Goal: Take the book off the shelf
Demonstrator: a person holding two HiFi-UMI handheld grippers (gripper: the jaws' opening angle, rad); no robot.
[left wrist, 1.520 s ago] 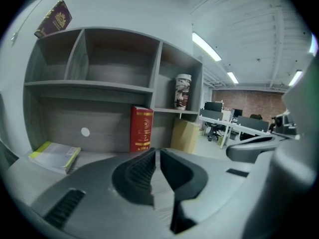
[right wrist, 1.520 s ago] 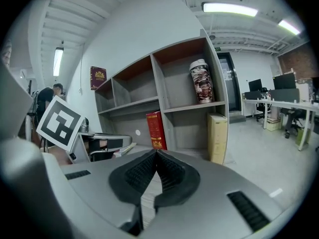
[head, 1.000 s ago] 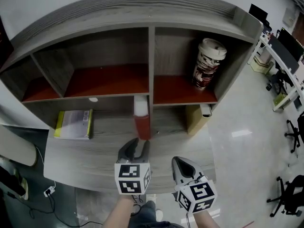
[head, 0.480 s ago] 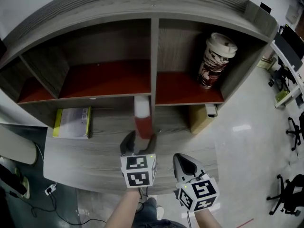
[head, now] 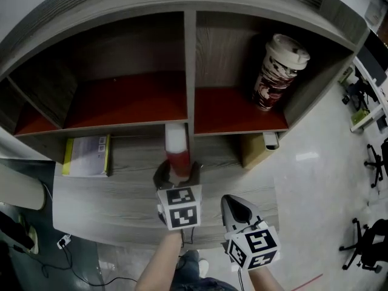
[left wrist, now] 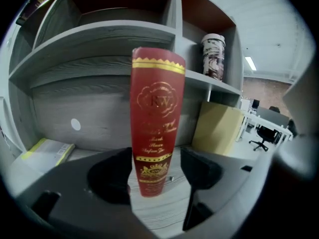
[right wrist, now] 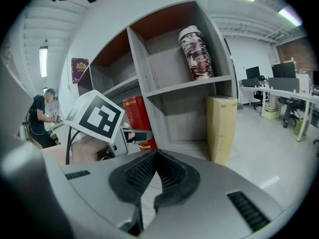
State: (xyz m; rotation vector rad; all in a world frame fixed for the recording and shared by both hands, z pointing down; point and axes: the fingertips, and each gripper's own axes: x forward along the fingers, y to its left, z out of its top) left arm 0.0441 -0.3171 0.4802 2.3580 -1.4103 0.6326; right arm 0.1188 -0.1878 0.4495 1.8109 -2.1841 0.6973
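Head view, book (head: 177, 150): I see it upright near the counter's (head: 121, 193) back edge, about midway along, just below the shelf's (head: 190, 59) central divider.
Head view, left gripper (head: 177, 170): it is at the book's lower end, a jaw on each side.
Head view, right gripper (head: 237, 210): it hangs over the counter's front edge, right of the middle and apart from the book.
Head view, booklet (head: 86, 156): it lies flat toward the back left corner.
Head view, box (head: 254, 149): it stands toward the back right corner.
Head view, cup (head: 276, 71): it stands upright in the compartment above the box.
Left gripper view, book (left wrist: 154, 123): red with gold print, it stands on the counter (left wrist: 164, 208) between my jaws.
Left gripper view, left gripper (left wrist: 157, 171): it is released. The left pad sits at the book's edge, and counter shows between the book and the right pad.
Left gripper view, surroundings: the booklet (left wrist: 45, 151) is off to the left, the box (left wrist: 219, 128) to the right, the cup (left wrist: 213, 56) above.
Right gripper view, right gripper (right wrist: 152, 168): it is clenched, the pads meeting with nothing between them.
Right gripper view, book (right wrist: 137, 118): it is partly hidden behind the left gripper's marker cube (right wrist: 99, 116).
Right gripper view, box (right wrist: 222, 126): it stands upright at the counter's right end, under the cup (right wrist: 196, 54).
Right gripper view, person (right wrist: 42, 116): someone stands far off at the left.
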